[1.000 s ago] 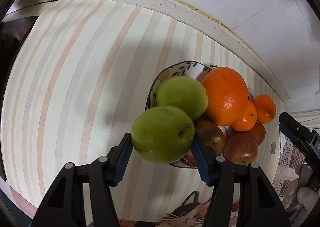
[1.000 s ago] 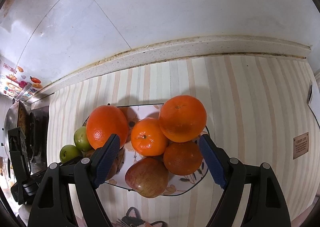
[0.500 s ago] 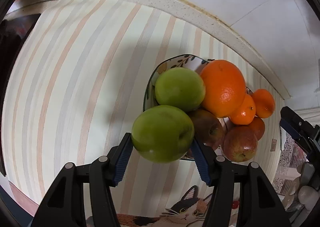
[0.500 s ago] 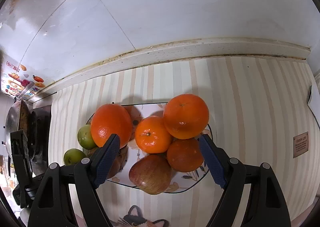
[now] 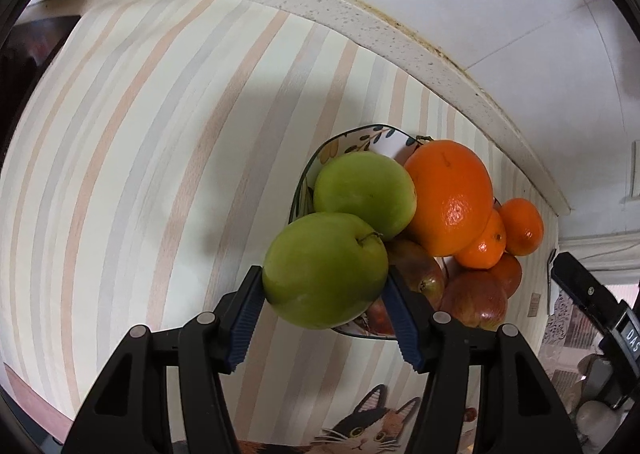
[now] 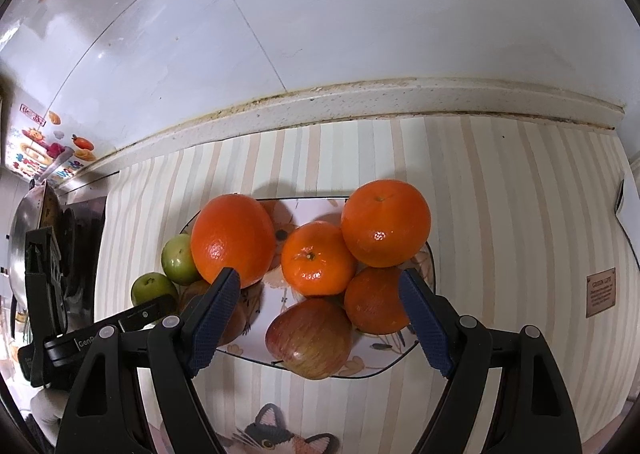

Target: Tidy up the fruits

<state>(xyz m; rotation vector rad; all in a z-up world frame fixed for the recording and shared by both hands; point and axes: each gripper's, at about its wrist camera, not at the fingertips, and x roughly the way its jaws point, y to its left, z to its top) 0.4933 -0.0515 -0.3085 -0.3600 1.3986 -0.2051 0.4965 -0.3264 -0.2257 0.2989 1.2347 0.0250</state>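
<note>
Left gripper (image 5: 324, 294) clamped on green apple (image 5: 326, 270), right gripper (image 6: 320, 314) spread wide, empty, above fruit plate (image 6: 400, 358)

A plate (image 6: 404, 358) sits on the tabletop (image 6: 500, 213), near the raised ledge (image 6: 400, 97) behind it. On the plate, one orange (image 6: 233, 240) lies at the left and another orange (image 6: 385, 222) at the right, with a mandarin (image 6: 318, 258) between them. In front of the mandarin lies an apple (image 6: 310, 338). A held apple (image 5: 325, 270), between the pads of the left hand-held gripper (image 5: 324, 308), hangs at the plate's left edge, just beside another apple (image 5: 364, 191) on the plate. The right hand-held gripper (image 6: 320, 318) hovers above the plate's front.
</note>
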